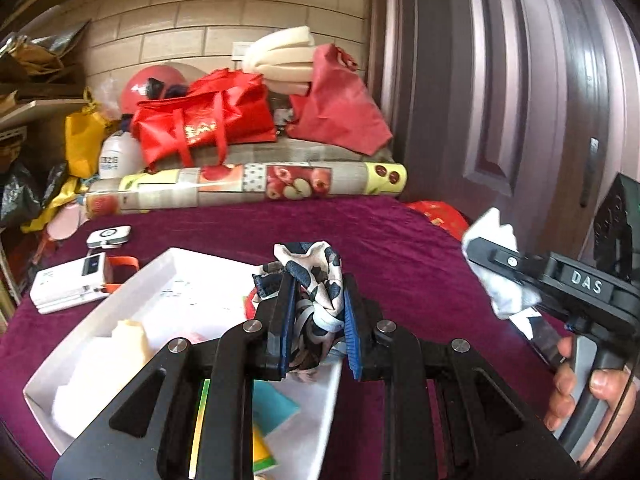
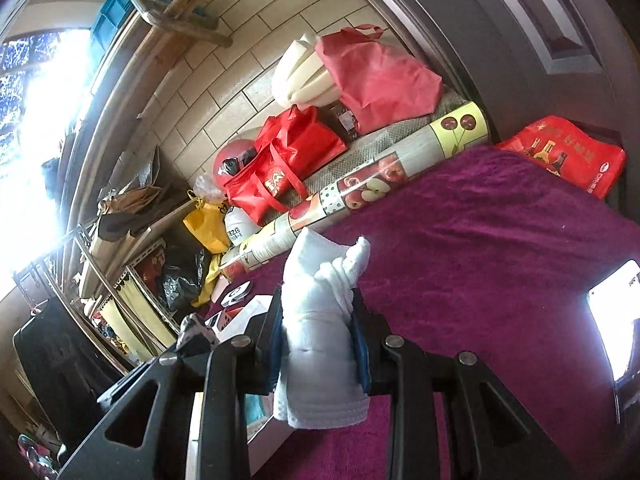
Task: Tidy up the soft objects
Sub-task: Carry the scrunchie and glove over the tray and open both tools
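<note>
white tray (image 1: 132,280) partly hidden behind tongs, bottle (image 1: 116,156) label blurred

My left gripper (image 1: 316,316) jaws clamped on a spotted cloth (image 1: 316,280) above the white tray (image 1: 132,292), right gripper (image 1: 496,264) gripping a white sock (image 1: 508,296), purple counter (image 1: 400,248)

Two grippers show: the left gripper (image 1: 318,316) and the right gripper (image 2: 318,334). Two soft cloth items appear, one patterned cloth (image 1: 316,280) and one white cloth (image 2: 320,320). One white tray (image 1: 132,304) sits on the tabletop (image 1: 400,248). Three red bags (image 1: 200,124) (image 1: 340,108) (image 2: 560,156) are seen. One rolled mat (image 1: 248,184) lies behind, beside one white bottle (image 1: 116,158).
</note>
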`<control>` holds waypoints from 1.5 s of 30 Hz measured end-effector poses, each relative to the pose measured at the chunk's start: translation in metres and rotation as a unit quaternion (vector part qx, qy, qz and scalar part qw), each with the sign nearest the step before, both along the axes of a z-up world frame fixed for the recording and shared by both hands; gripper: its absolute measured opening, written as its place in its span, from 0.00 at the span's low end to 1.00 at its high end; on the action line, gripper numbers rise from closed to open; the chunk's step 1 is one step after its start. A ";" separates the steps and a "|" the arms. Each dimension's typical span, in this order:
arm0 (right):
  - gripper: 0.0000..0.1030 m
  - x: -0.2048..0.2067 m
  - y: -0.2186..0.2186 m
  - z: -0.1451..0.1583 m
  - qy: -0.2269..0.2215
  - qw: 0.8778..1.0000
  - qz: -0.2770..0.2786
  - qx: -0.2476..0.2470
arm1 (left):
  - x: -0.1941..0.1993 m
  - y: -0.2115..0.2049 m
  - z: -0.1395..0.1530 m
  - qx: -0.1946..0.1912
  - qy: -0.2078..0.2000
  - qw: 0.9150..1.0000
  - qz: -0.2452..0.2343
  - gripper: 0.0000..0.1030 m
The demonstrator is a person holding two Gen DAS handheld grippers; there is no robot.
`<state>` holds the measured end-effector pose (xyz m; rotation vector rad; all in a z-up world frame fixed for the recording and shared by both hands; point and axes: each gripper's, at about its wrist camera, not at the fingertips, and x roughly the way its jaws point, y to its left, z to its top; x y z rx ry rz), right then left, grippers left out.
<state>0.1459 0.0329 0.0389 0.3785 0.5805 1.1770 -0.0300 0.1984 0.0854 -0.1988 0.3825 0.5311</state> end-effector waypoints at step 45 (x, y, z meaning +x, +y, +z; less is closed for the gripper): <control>0.28 -0.093 0.100 0.025 -0.127 0.984 0.076 -0.102 | -0.100 0.129 -0.004 -0.043 -0.020 0.976 0.213 0.21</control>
